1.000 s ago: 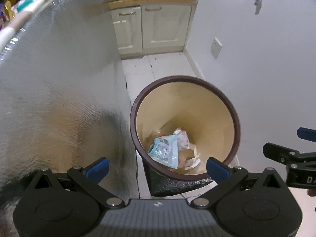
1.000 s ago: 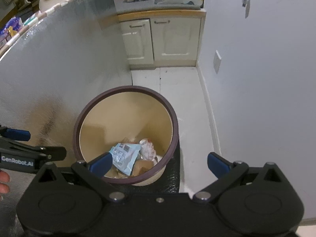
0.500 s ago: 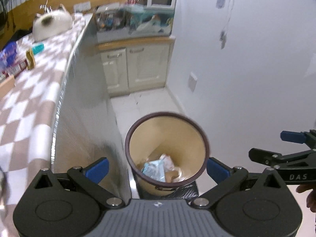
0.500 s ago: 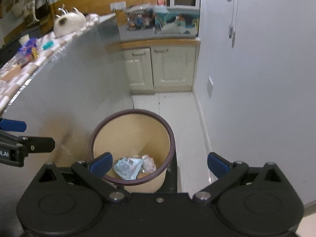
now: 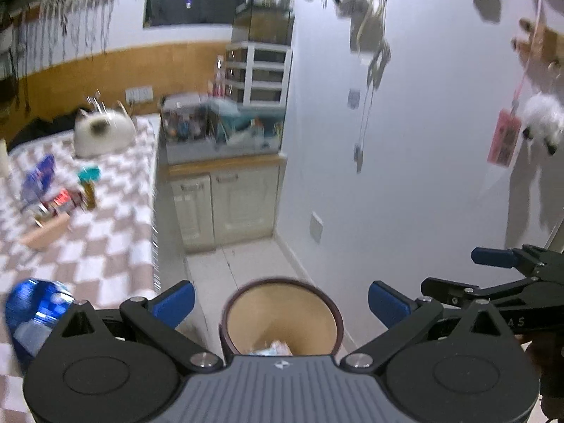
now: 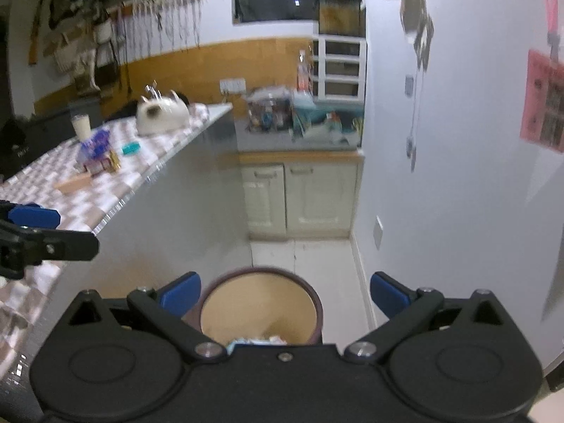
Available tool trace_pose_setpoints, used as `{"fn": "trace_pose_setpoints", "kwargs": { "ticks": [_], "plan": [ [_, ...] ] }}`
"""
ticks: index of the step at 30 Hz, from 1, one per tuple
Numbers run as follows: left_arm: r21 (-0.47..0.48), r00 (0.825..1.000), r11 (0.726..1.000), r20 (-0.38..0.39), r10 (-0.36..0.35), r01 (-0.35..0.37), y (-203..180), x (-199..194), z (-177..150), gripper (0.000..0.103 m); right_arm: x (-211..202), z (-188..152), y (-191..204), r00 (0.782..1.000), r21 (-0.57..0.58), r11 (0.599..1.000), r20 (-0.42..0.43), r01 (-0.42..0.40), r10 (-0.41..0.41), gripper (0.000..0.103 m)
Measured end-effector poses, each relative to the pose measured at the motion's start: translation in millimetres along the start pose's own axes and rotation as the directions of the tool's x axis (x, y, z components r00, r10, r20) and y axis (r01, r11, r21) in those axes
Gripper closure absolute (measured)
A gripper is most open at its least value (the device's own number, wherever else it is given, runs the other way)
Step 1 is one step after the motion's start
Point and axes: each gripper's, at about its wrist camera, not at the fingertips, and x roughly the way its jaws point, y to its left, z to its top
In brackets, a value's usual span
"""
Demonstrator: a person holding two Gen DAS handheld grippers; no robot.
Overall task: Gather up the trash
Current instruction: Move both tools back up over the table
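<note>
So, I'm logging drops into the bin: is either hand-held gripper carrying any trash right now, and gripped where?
Nothing is held. The left hand-held gripper and the right hand-held gripper both stand open and empty above the trash bin.

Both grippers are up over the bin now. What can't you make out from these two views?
- Bin contents: both views, mostly hidden behind the gripper bodies.
- Blue object at the table edge: left view, blurred and partly hidden by the left gripper.
- Small items on the checkered table: blurred, unreadable.
- Right gripper: open, empty.
</note>
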Motion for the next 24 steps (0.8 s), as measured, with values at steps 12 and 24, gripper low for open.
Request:
{"fn": "trace_pose_setpoints", "kwargs": {
  "ticks": [12, 24],
  "plan": [
    [-0.009, 0.989, 0.998, 0.135, 0.066, -0.066, 66.6, -94.3, 14.0, 0.0, -28.8, 15.6, 50.8, 0.985, -0.087, 0.99, 0.123, -0.113, 0.123, 0.0],
    [0.006, 0.971, 0.979, 0.126, 0.201, -0.203, 161.0, -134.9, 7.7, 0.0, -14.5, 32.9, 129.6, 0.937, -0.162, 0.933, 0.093, -0.321, 0.338, 0.0]
  ]
}}
